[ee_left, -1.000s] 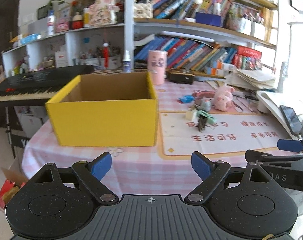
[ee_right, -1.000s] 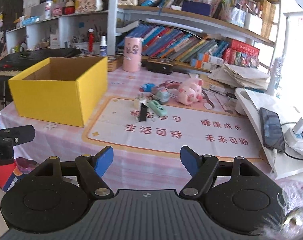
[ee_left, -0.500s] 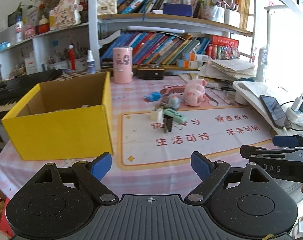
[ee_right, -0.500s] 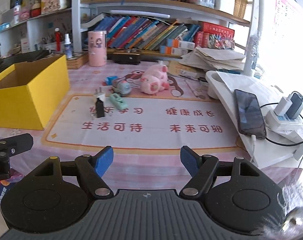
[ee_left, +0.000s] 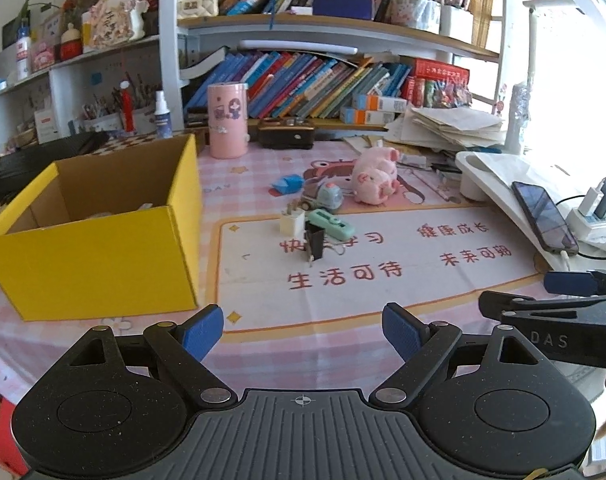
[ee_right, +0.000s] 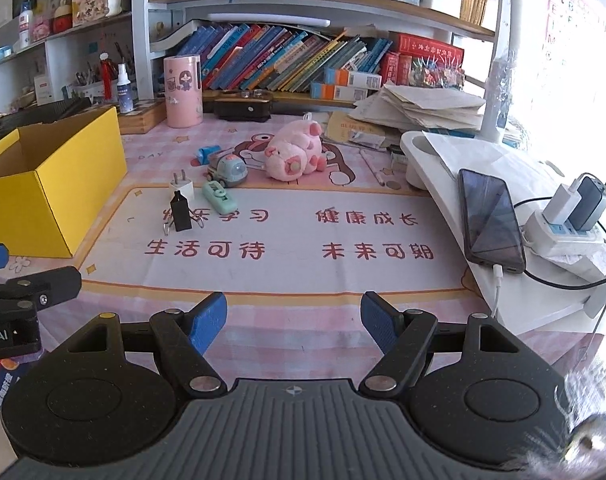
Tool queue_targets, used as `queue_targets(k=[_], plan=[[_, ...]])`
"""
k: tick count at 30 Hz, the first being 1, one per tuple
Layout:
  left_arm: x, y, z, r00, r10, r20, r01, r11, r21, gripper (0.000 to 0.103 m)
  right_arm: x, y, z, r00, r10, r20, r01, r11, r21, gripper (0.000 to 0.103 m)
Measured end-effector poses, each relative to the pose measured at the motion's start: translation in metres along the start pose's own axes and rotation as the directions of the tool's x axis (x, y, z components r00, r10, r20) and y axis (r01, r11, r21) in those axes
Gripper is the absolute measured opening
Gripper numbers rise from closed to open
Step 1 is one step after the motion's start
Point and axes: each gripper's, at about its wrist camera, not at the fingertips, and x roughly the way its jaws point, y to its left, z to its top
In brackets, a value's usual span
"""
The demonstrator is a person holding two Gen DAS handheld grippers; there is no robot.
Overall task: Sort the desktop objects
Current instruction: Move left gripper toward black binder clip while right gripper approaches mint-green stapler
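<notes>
Sorting barely begun, by look of it: yellow box [ee_left: 103, 236] at left of bench [ee_left: 263, 344] shows only faint pale contents, hard to make out. Left to sort, clustered mid-bench right of box: binder clip [ee_left: 314, 245], white plug [ee_left: 292, 222], mint gadget [ee_left: 329, 224], toy car [ee_left: 325, 197], pink pig plush [ee_left: 375, 176].

Left gripper [ee_left: 303, 332], right gripper [ee_right: 294, 322] both tilted down over near bench edge, jaws apart, nothing held.

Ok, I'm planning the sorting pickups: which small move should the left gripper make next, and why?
Probably ease the left gripper forward toward the black binder clip. Its jaws stand open and empty, short of the objects, and the clip stands nearest on the mat, with the yellow box open to its left.
</notes>
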Motion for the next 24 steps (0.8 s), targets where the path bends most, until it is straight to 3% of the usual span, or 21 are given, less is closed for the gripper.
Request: queue_targets(k=[4, 9, 17, 24], plan=[[0.009, -0.008, 0.007, 1.000, 0.000, -0.002, 0.000, 1.000, 0.003, 0.087, 0.007, -0.008, 0.006, 1.000, 0.009, -0.003, -0.009, 1.000, 0.007, 0.071], [0.026, -0.016, 0.015, 1.000, 0.013, -0.017, -0.014, 1.000, -0.010, 0.087, 0.023, -0.018, 0.017, 0.999, 0.040, -0.008, -0.040, 0.999, -0.006, 0.060], [0.060, -0.027, 0.030, 0.998, 0.065, -0.026, -0.066, 0.997, -0.031, 0.085, 0.063, -0.033, 0.039, 0.989, 0.143, -0.035, -0.144, 0.989, -0.028, 0.052], [0.101, -0.033, 0.041, 0.995, 0.088, -0.042, -0.091, 0.994, -0.063, 0.083, 0.100, -0.042, 0.061, 0.980, 0.193, -0.043, -0.196, 0.978, -0.070, 0.051]])
